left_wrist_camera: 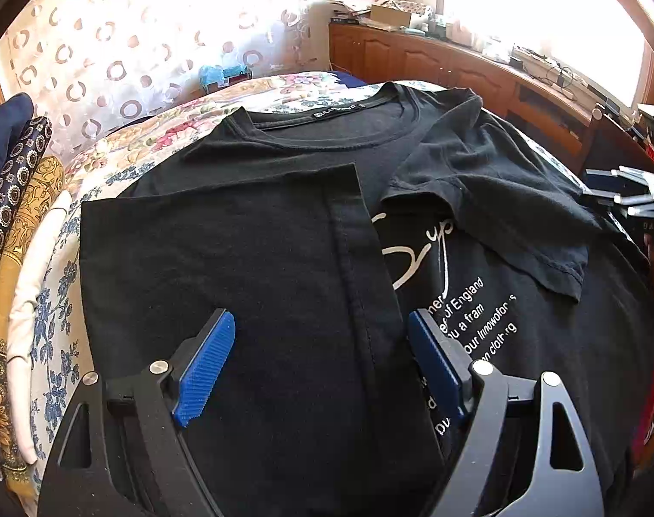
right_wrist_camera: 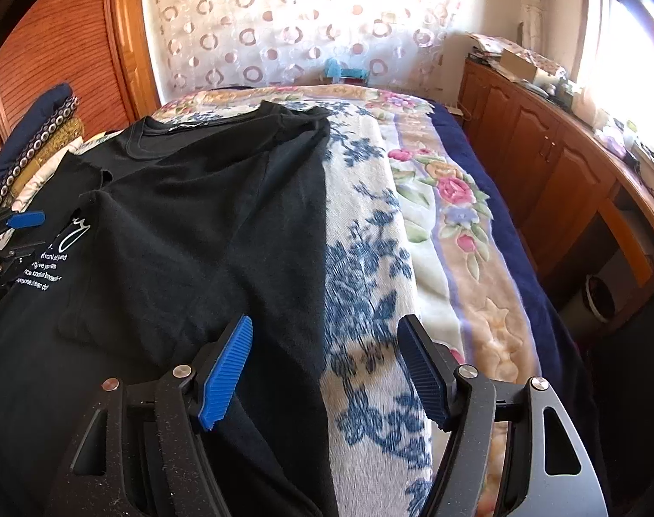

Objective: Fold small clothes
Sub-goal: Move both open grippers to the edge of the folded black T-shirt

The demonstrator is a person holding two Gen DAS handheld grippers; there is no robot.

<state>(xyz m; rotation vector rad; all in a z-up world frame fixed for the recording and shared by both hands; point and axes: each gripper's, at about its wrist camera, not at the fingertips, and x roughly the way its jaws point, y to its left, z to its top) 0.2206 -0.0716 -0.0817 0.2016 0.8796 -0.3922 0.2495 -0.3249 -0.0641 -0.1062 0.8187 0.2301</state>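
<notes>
Our right gripper, wide and empty, straddles the black T-shirt's unfolded right edge, running near to far.

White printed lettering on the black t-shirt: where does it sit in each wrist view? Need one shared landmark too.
Left wrist: the white printed lettering lies right of centre, beside the right blue finger, partly covered by the folded-over panel.
Right wrist: the lettering sits at the far left edge, small, next to the left gripper.
Shared landmark: the black t-shirt's ribbed neckline, at the shirt's far end in both.
</notes>
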